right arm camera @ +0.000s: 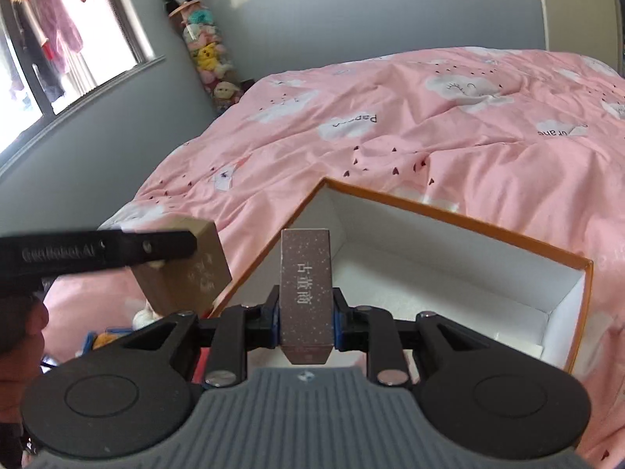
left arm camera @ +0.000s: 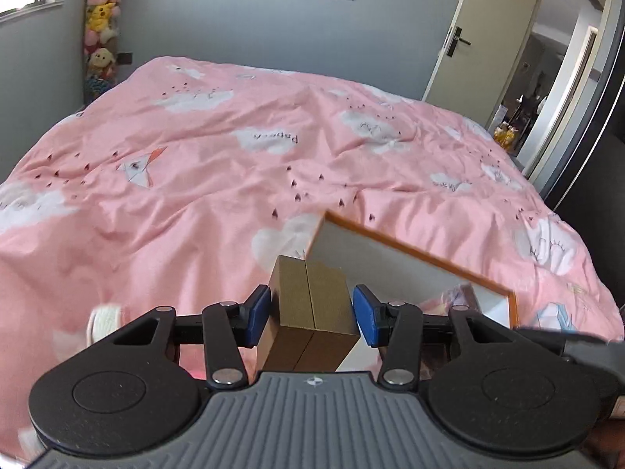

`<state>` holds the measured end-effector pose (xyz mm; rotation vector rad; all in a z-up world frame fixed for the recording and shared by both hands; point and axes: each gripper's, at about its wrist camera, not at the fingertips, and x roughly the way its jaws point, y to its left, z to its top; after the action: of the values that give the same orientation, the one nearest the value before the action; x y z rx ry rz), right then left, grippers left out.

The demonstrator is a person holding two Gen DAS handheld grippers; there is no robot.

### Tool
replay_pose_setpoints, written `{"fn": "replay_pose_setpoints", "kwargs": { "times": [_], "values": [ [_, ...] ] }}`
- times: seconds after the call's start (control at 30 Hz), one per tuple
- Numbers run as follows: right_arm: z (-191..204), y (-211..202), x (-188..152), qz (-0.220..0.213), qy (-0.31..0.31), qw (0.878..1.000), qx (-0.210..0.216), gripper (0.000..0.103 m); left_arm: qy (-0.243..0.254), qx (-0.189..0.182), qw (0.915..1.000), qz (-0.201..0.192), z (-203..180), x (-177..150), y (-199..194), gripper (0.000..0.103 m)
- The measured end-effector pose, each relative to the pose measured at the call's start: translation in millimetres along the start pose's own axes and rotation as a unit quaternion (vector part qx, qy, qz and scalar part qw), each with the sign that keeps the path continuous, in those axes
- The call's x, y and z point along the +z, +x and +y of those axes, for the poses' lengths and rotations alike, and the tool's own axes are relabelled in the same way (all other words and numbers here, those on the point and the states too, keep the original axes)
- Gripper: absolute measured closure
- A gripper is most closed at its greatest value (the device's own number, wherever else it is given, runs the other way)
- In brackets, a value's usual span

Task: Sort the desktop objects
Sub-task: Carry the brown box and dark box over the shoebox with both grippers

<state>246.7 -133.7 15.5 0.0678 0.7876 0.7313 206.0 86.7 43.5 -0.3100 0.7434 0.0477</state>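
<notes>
Two cartons in transit, neither yet stowed. Left gripper (left arm camera: pixel 312 314) with jaws about half spread, both blue pads against the sides of a tan carton (left arm camera: pixel 308 305), carried clear of the pink bedspread (left arm camera: pixel 195 179) and just beside the near-left corner of the orange-rimmed box (left arm camera: pixel 410 252). Right gripper (right arm camera: pixel 306 322) with jaws nearly closed, clamped on a slim maroon carton (right arm camera: pixel 306 293) bearing pale characters, poised over the box's white interior (right arm camera: pixel 449 273). Box apparently empty as far as visible. Remaining, by judgement: lowering and releasing of both cartons, then collection of small items dimly seen at lower left, too blurred to identify.
</notes>
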Motion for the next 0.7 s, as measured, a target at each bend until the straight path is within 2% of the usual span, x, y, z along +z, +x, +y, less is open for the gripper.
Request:
{"fn": "replay_pose_setpoints", "kwargs": {
  "times": [0.07, 0.13, 0.2, 0.27, 0.33, 0.43, 0.57, 0.7],
  "values": [
    [-5, 5, 8, 0.011, 0.031, 0.999, 0.010, 0.077, -0.030, -0.024, 0.9991, 0.014, 5, 7, 9, 0.049],
    [2, 1, 16, 0.001, 0.030, 0.999, 0.021, 0.077, -0.028, -0.028, 0.9989, 0.024, -3, 10, 20, 0.049],
    [12, -6, 22, -0.010, 0.019, 0.999, 0.030, 0.076, 0.001, -0.014, 0.9996, 0.023, -17, 9, 26, 0.049],
    [13, -11, 23, -0.023, 0.002, 1.000, 0.016, 0.077, 0.017, -0.003, 0.9992, 0.036, -20, 8, 34, 0.049],
    [-1, -6, 21, -0.007, 0.024, 1.000, 0.008, 0.077, 0.033, 0.004, 0.9980, 0.054, -20, 7, 38, 0.051],
    [-19, 6, 14, 0.014, 0.035, 0.999, -0.013, 0.077, 0.071, 0.028, 0.9953, 0.060, -20, 3, 38, 0.052],
    [-34, 20, 0, 0.043, 0.066, 0.997, 0.004, 0.077, 0.104, 0.026, 0.9918, 0.070, -19, -2, 39, 0.052],
    [-28, 27, 0, 0.043, 0.062, 0.997, 0.003, 0.077, 0.126, 0.012, 0.9895, 0.070, -19, -2, 39, 0.052]
  ]
}}
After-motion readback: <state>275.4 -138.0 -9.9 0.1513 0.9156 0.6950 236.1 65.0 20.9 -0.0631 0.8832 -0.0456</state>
